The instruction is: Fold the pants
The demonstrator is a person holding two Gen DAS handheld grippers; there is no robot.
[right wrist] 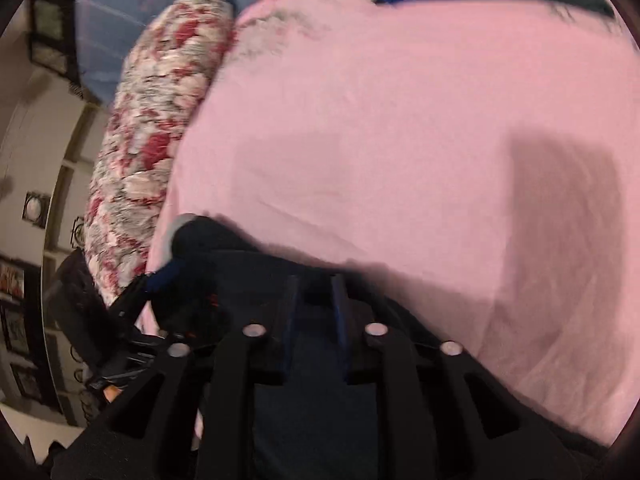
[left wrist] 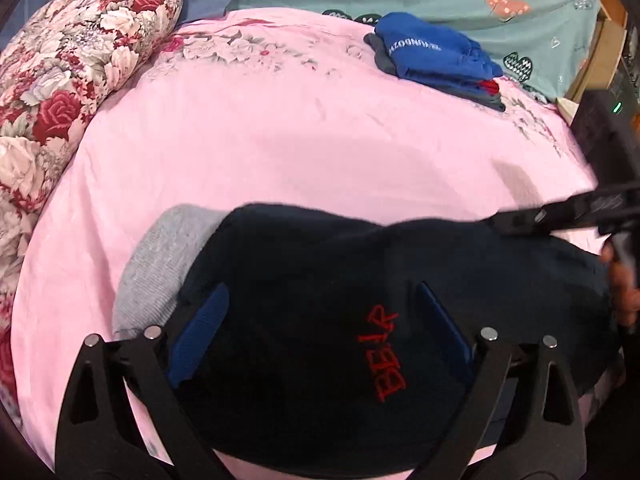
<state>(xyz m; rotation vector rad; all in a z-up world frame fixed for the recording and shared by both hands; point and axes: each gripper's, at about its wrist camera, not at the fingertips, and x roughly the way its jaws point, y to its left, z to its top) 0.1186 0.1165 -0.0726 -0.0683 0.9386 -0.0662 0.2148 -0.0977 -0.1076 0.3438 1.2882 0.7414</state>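
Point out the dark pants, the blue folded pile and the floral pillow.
dark pants [left wrist: 320,264]: left wrist view, on the dark fabric above the red lettering.
blue folded pile [left wrist: 432,54]: left wrist view, on its top blue garment.
floral pillow [left wrist: 76,80]: left wrist view, mid-surface.

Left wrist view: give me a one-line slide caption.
Open left tool straddles dark navy pants with red lettering on the pink bedsheet; folded blue clothes wait behind.

pants [left wrist: 360,280] — red "BEAR" | blue garment [left wrist: 436,54] — white lettering, unreadable
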